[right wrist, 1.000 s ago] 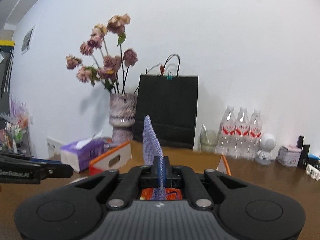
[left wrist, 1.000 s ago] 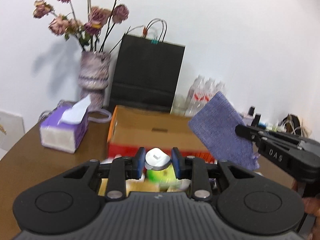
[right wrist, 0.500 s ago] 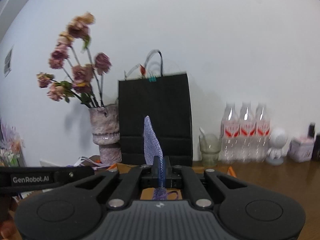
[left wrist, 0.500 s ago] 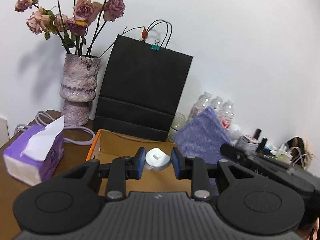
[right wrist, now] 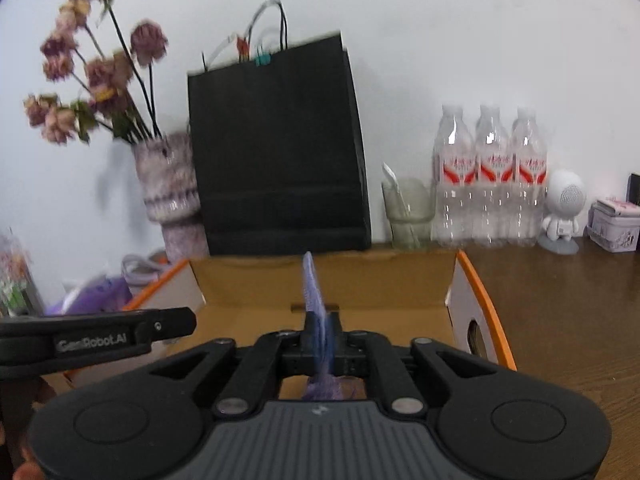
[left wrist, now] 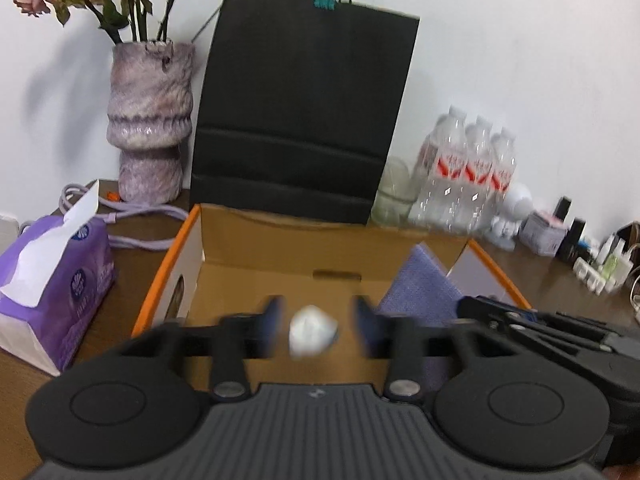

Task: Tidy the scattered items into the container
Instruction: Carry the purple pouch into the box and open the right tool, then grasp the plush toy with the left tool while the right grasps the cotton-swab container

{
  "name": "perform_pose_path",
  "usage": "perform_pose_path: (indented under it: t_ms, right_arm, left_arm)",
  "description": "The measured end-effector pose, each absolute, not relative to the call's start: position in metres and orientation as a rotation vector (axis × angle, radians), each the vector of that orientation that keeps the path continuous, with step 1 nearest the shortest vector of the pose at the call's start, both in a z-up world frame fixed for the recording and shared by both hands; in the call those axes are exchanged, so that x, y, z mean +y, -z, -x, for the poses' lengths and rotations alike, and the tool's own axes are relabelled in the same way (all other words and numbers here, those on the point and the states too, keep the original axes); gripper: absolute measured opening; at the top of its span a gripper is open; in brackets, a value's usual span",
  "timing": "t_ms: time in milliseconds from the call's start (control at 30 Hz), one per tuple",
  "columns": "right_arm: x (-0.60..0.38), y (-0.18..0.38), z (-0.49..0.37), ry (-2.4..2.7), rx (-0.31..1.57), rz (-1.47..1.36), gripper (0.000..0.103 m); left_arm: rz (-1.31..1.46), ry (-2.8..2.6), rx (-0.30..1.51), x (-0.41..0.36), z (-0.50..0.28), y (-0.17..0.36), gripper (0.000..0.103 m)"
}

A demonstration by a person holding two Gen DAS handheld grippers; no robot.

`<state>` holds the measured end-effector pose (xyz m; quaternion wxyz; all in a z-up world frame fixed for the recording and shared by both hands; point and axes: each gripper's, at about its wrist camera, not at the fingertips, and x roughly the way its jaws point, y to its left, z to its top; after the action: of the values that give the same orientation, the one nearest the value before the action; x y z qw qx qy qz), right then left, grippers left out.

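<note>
Left wrist: left hand-held gripper [left wrist: 316, 326] opening, white object [left wrist: 313, 331] loose between them over box [left wrist: 256, 256].

Black tongs [left wrist: 314, 322] with blue pads; silver screws; "GenRobot.AI" lettering.

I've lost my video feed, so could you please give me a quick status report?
Left gripper opening, white object loose between its fingers over the cardboard box. Right gripper opening, purple cloth between its fingers. Nothing blocking the box.
</note>
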<state>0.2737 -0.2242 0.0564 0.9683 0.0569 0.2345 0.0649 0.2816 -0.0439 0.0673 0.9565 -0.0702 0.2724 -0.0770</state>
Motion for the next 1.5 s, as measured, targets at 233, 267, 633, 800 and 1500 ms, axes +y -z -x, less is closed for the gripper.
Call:
perform_pose_path:
  t_ms: [233,267,633,800,1500]
  right_arm:
    - [-0.248,-0.058,-0.281,-0.094,0.601,-0.192,0.098]
    - [-0.250,-0.059,-0.281,-0.089,0.606,-0.198,0.103]
    - [-0.247,-0.067,-0.278,-0.088,0.609,-0.144,0.103]
    - [-0.243,-0.069,-0.277,-0.098,0.617,-0.135,0.103]
    - [-0.281,-0.056,-0.171,-0.022,0.623,0.002,0.103]
  left_arm:
    - [0.111,0.090,0.522,-0.037,-0.275,-0.074,0.103]
    - [0.110,0.084,0.526,-0.036,-0.276,-0.074,0.103]
    - [0.118,0.060,0.531,-0.030,-0.276,-0.076,0.103]
    - [0.116,0.062,0.523,-0.030,-0.272,-0.079,0.103]
    - [0.026,-0.006,0.521,0.007,-0.165,-0.071,0.103]
